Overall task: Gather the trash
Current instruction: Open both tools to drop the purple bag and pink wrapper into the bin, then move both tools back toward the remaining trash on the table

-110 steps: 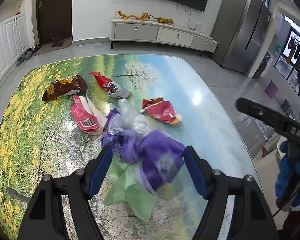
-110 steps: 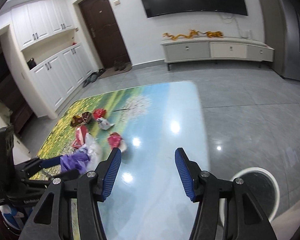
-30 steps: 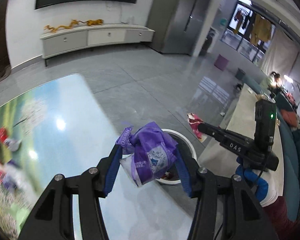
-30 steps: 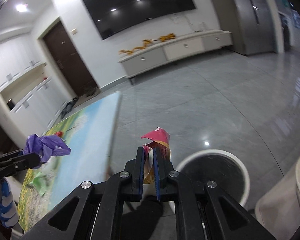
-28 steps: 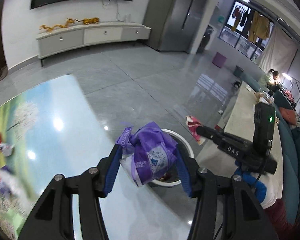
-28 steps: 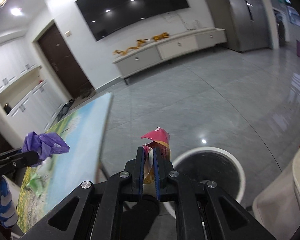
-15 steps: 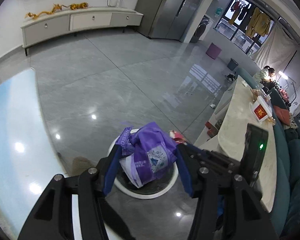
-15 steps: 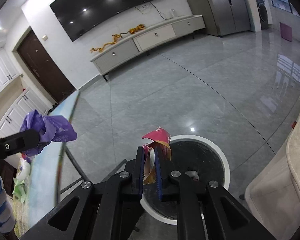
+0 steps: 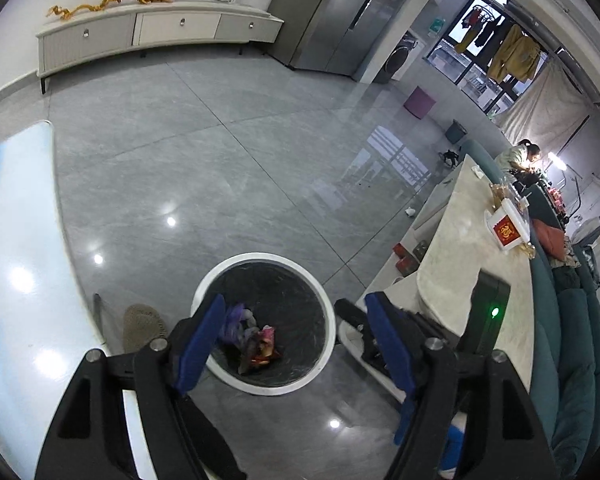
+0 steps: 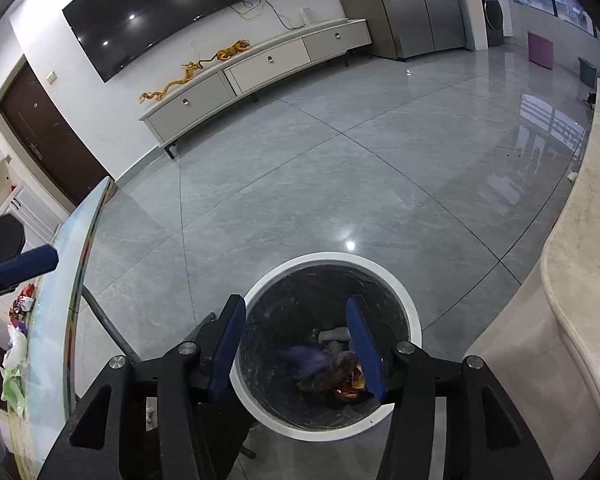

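While both grippers hang over the bin (image 9: pixel 330 312), each stands with its jaws spread wide and nothing between them: the left gripper (image 9: pixel 296 344) and the right gripper (image 10: pixel 298 344) alike. The trash lies at the bottom of the black liner: a purple bag (image 9: pixel 234 322) at about 9 o'clock in the bin as the left camera sees it, and a red wrapper (image 9: pixel 265 342) touching it, nearer the centre. In the right view the purple bag (image 10: pixel 308 358) looks blurred, so it may not have settled. It is crumpled and shows no clear long axis; the wrapper seems to run roughly from 12 to 6 o'clock, though I cannot be sure. To finish this step well, I would lift both tools straight up clear of the white rim before swinging towards the table (image 10: pixel 56 320) at 9 o'clock, where more litter (image 10: pixel 14 350) waits.
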A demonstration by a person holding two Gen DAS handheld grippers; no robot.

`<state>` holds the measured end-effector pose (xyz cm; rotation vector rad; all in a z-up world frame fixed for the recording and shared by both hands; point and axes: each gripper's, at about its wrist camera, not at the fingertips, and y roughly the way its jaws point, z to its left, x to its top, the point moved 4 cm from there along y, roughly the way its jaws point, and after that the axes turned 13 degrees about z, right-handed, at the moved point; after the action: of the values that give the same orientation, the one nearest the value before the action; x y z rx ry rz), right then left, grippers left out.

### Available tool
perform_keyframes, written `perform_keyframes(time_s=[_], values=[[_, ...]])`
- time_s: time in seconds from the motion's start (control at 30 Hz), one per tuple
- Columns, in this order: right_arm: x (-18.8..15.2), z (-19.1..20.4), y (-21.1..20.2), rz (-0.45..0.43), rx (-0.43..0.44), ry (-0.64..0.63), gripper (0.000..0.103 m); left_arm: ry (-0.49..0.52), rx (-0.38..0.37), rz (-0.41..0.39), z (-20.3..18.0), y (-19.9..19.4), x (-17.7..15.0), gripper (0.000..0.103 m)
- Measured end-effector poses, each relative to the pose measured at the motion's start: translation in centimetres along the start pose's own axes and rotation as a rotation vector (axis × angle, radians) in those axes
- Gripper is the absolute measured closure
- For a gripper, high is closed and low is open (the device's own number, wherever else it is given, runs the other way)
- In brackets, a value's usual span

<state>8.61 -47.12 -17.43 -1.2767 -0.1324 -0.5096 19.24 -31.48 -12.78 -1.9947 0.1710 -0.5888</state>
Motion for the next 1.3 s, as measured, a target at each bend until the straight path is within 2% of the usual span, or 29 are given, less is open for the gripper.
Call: perform_keyframes(time_s=[0.1, 0.4, 0.53, 0.8, 0.9, 1.07, 1.3], values=[[0.2, 0.7, -0.7, -0.015, 0.004, -0.011, 0.050, 0.004, 0.027, -0.026, 0.2, -1.5, -0.6, 0.031], [0.5, 5.8, -3.8, -0.073, 0.059, -0.091, 0.050, -0.015, 0.112, -0.135, 2.8, -8.1, -4.4, 0.031], [0.6, 7.9, -5.2, -0.100, 0.080, -0.123, 0.050, -0.017, 0.178, -0.195, 4.3, -11.5, -7.0, 0.031], [0.1, 12.6, -7.4, -0.138, 0.102, -0.200, 0.049, -0.062, 0.238, -0.260, 8.5, -16.4, -11.8, 0.031], [-0.3, 14.3, -8.1, -0.144, 0.116, -0.233, 0.049, -0.083, 0.282, -0.288, 10.2, -18.3, -14.0, 0.031], [-0.8, 17.2, -9.5, -0.165, 0.122, -0.281, 0.049, -0.153, 0.345, -0.360, 14.2, -22.9, -17.7, 0.031], [-1.2, 20.8, -11.3, -0.197, 0.126, -0.345, 0.035, -0.296, 0.464, -0.499, 20.8, -29.2, -23.4, 0.031]])
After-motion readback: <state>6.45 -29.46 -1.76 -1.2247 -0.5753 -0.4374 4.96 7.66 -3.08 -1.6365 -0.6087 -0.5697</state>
